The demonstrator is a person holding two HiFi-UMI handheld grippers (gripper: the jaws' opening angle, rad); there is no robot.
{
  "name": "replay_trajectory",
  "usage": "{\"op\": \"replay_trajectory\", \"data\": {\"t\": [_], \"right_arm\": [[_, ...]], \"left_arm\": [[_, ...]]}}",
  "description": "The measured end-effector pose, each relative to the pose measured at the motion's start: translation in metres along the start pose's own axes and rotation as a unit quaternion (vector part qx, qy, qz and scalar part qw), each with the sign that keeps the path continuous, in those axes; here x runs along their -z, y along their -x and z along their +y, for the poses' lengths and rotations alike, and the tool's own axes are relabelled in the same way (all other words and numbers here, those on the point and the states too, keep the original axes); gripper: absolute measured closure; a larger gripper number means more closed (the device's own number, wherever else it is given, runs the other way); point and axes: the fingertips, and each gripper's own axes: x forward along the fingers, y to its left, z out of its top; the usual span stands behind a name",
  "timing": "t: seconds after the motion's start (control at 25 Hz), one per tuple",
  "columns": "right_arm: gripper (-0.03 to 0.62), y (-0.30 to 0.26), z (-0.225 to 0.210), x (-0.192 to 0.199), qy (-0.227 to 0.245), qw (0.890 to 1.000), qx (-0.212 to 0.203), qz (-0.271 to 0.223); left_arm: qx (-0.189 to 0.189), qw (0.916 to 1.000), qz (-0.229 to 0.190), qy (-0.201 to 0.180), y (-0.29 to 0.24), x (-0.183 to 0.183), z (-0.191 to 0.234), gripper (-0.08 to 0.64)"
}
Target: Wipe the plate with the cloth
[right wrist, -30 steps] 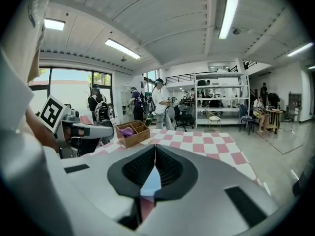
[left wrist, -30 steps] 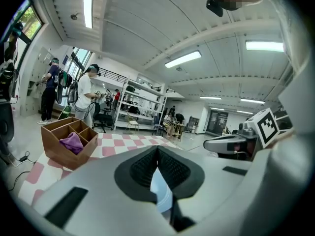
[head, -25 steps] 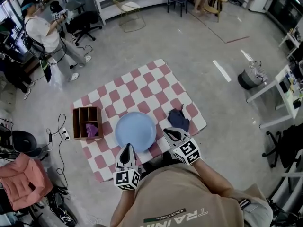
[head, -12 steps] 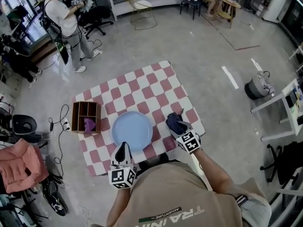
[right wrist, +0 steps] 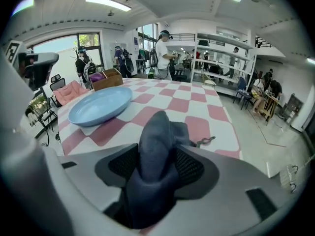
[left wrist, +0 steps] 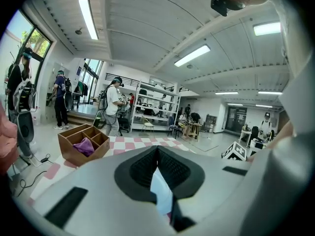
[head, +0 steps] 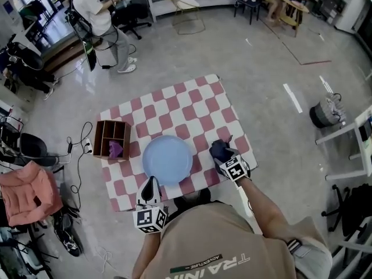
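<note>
A pale blue plate (head: 167,159) lies on the red-and-white checked cover (head: 174,106), near its front edge. To its right sits a bunched dark blue cloth (head: 219,149). My right gripper (head: 224,158) points down onto that cloth. In the right gripper view the cloth (right wrist: 156,132) stands between the jaws of the right gripper (right wrist: 157,154), which are opening, and the plate (right wrist: 101,104) lies to the left. My left gripper (head: 151,189) hovers just short of the plate's near rim. In the left gripper view, the left gripper (left wrist: 157,149) has its tips together with nothing held.
A wooden divided box (head: 112,139) holding a purple cloth (head: 115,149) stands left of the plate. Cables and a pink-draped seat (head: 26,199) lie on the floor at left. A person (head: 96,10) stands far behind, and a white table (head: 349,132) stands at right.
My right gripper has come down and forward onto the dark blue cloth, and its jaws have spread apart around it. The left gripper has stayed roughly where it was.
</note>
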Motion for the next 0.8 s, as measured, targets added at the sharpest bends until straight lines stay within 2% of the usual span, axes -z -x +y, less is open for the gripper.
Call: {"op": "replay_trajectory", "data": {"t": [0.28, 0.6, 0.8], "right_arm": [[0.352, -0.012, 0.000, 0.011, 0.000, 1.000, -0.002, 0.018], [0.409, -0.014, 0.001, 0.009, -0.015, 0.999, -0.001, 0.037], [0.472, -0.011, 0.002, 0.009, -0.017, 0.999, 0.005, 0.040]], "left_arm": [[-0.015, 0.9997, -0.001, 0.017, 0.010, 0.007, 0.010, 0.545], [-0.022, 0.9991, -0.017, 0.032, 0.018, 0.007, 0.025, 0.545], [-0.023, 0.9989, -0.022, 0.034, 0.023, 0.006, 0.030, 0.545]]}}
